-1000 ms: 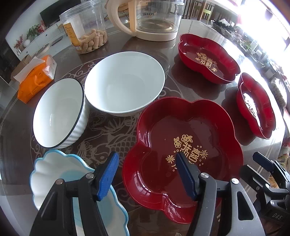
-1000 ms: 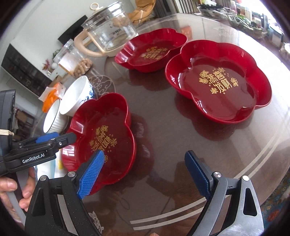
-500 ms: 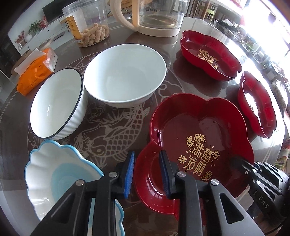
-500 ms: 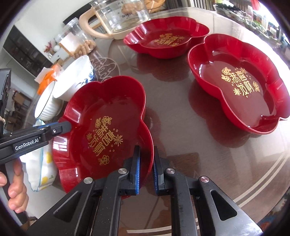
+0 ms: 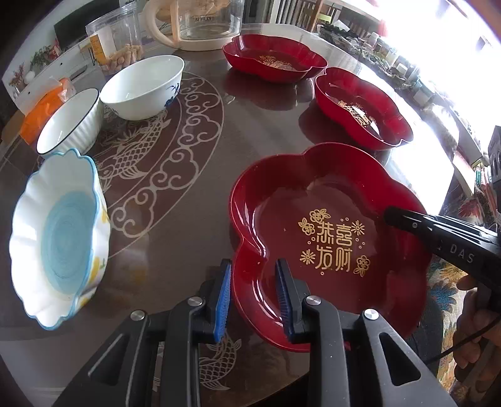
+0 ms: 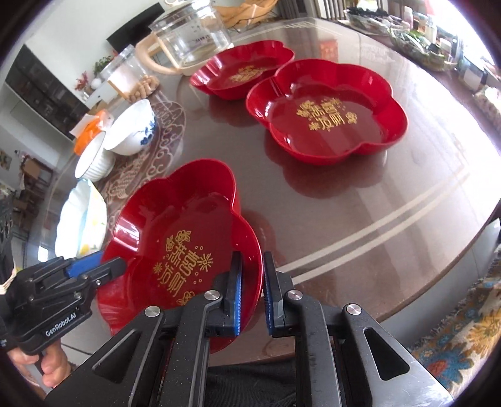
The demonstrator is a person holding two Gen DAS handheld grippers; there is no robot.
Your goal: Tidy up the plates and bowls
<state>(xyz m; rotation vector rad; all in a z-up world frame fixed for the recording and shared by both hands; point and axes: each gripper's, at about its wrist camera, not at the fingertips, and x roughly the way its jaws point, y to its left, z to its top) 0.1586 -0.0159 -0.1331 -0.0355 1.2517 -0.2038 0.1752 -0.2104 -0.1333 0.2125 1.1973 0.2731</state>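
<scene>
Both claws, left claw (image 5: 253, 297) and right claw (image 6: 252, 294), pinch opposite rims of tilted red plate (image 5: 328, 241).

My left hand-held gripper (image 6: 94, 266) carries "GenRobot.AI" in white on its black body, seen from the right wrist. My right hand-held gripper (image 5: 407, 219) shows "DAS" in pale letters on its black arm, seen from the left wrist. The near red plate (image 5: 328, 238) bears gold characters 恭喜发财 ringed with small flowers. The middle red plate (image 6: 325, 115) has the same gold characters. Print on the glass kettle (image 5: 203, 18) is too small to read.
</scene>
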